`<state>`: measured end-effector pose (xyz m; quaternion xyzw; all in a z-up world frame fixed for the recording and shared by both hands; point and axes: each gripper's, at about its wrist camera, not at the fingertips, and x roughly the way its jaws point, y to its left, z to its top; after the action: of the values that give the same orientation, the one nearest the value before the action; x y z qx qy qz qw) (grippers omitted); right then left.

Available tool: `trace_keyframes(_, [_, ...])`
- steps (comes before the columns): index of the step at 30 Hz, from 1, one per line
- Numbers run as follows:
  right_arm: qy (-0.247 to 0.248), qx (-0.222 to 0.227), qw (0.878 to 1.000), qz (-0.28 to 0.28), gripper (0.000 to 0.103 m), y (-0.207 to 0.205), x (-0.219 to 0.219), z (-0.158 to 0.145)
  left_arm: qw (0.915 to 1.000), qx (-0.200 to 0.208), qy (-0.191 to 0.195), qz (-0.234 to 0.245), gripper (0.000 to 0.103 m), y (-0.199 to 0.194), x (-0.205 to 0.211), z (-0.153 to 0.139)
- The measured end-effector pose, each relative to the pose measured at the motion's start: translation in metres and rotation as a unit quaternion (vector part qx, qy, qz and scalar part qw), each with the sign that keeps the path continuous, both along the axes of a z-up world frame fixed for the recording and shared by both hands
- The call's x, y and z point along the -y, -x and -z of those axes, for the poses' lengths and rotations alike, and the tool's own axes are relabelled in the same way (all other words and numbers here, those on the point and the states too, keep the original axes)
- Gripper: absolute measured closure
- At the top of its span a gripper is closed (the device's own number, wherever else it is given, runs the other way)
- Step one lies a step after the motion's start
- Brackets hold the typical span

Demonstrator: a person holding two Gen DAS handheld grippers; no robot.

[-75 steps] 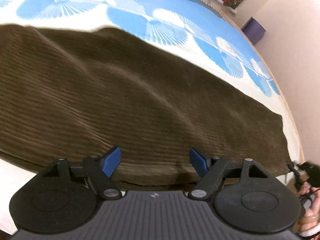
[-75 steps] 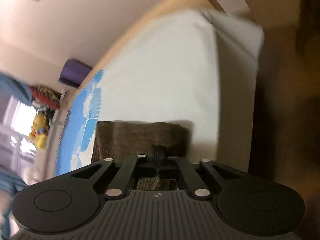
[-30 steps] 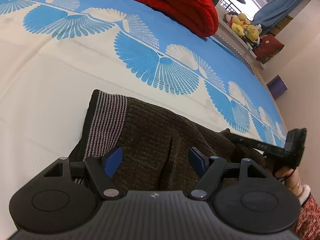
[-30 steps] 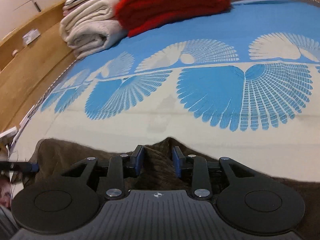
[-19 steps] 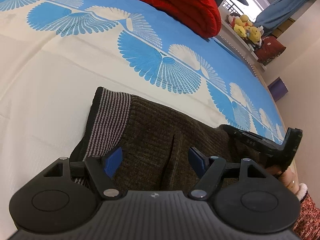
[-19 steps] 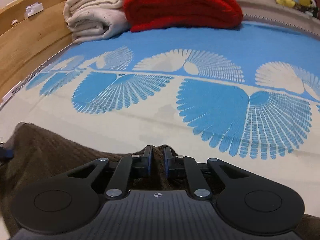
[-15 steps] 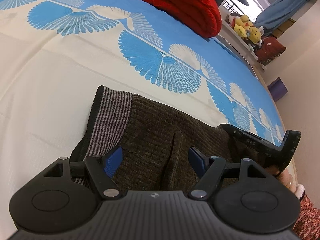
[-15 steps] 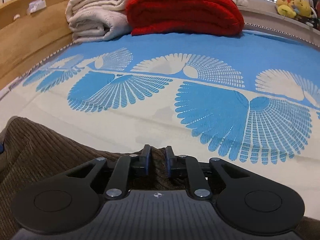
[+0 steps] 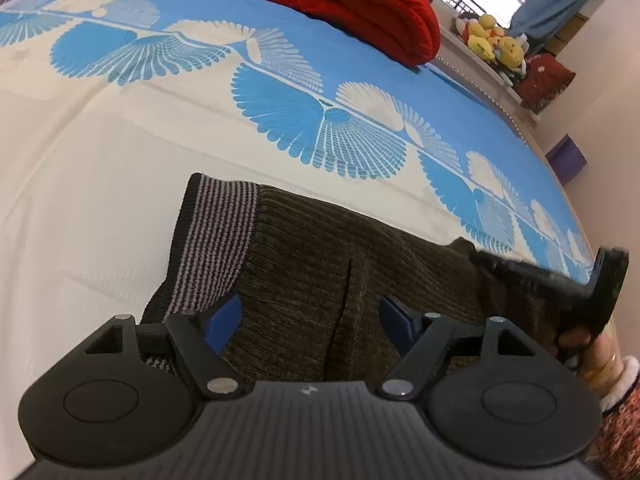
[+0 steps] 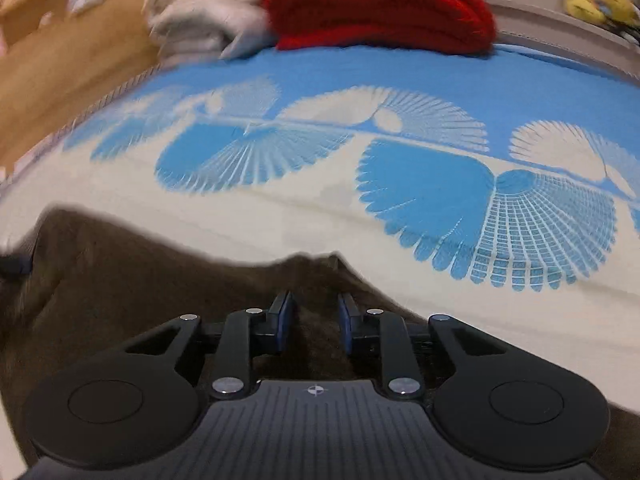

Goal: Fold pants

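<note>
The brown ribbed pants (image 9: 320, 280) lie on a bed (image 9: 100, 184) whose cover is cream with blue fan shapes, close to the near edge. Their striped waistband (image 9: 216, 248) sits at the left end, and the cloth runs off to the right.

The left gripper (image 9: 310, 314) hangs over the waist part with its jaws wide apart. They have just been opening a little further, and cloth lies below and between them, but the blue pads (image 9: 222, 318) press on nothing.

The right gripper (image 10: 314, 322) is at the pants' far edge, where the cloth rises in a small peak. Its jaws stand close together, having closed in within the last second, and brown cloth fills the narrow gap between them (the picture is blurred, so I cannot tell whether the pads actually pinch it). From the left camera this gripper shows as a dark bar at the right, with a hand (image 9: 600, 356) on its handle.

A folded red blanket (image 9: 352, 4) and pale folded towels (image 10: 200, 8) lie at the far end of the bed, with yellow soft toys (image 9: 496, 44) on a ledge beyond.
</note>
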<state>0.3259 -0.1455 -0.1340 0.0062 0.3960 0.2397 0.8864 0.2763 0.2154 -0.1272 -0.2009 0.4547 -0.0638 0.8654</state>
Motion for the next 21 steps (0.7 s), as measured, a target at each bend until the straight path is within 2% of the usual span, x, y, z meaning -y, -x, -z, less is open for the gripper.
trace_keyframes(1, [0.006,0.007,1.0,0.018,0.081,-0.002,0.001,-0.003,1.0,0.0,0.0,0.0,0.02,0.0,0.0,0.0])
trace_keyframes(3, [-0.012,0.013,0.999,0.051,0.076,-0.007,0.009,-0.012,0.9999,-0.001,0.01,-0.005,0.017,0.0,-0.001,-0.001])
trace_keyframes(5, [-0.021,0.001,0.997,0.069,0.07,-0.008,0.017,-0.021,0.9997,-0.002,0.022,-0.014,0.016,0.001,-0.003,-0.003])
trace_keyframes(6, [-0.022,-0.003,0.998,0.062,0.069,-0.005,0.018,-0.026,0.9996,-0.001,0.022,-0.015,0.015,0.001,-0.002,-0.005])
trace_keyframes(8, [-0.02,0.0,0.999,0.025,0.06,0.013,0.016,-0.038,0.9998,0.001,0.012,-0.013,0.015,0.001,0.001,-0.007])
trace_keyframes(11, [0.001,-0.001,0.999,-0.05,0.058,0.058,0.003,-0.05,0.9998,0.005,-0.018,-0.002,0.015,0.003,0.01,-0.008])
trace_keyframes(14, [0.025,-0.016,0.995,-0.095,0.058,0.101,-0.011,-0.044,0.9986,0.004,-0.051,0.009,0.015,0.005,0.02,-0.007])
trace_keyframes(17, [0.07,-0.05,0.991,-0.1,0.058,0.13,-0.016,-0.019,0.9978,0.004,-0.065,0.012,0.015,0.008,0.024,-0.004])
trace_keyframes(19, [0.089,-0.018,0.99,-0.108,0.058,0.149,-0.005,-0.013,0.9979,0.004,-0.065,0.01,0.015,0.011,0.022,-0.003])
trace_keyframes(21, [0.115,-0.016,0.988,-0.098,0.057,0.159,0.012,-0.016,0.9982,0.004,-0.06,0.005,0.015,0.013,0.02,-0.003])
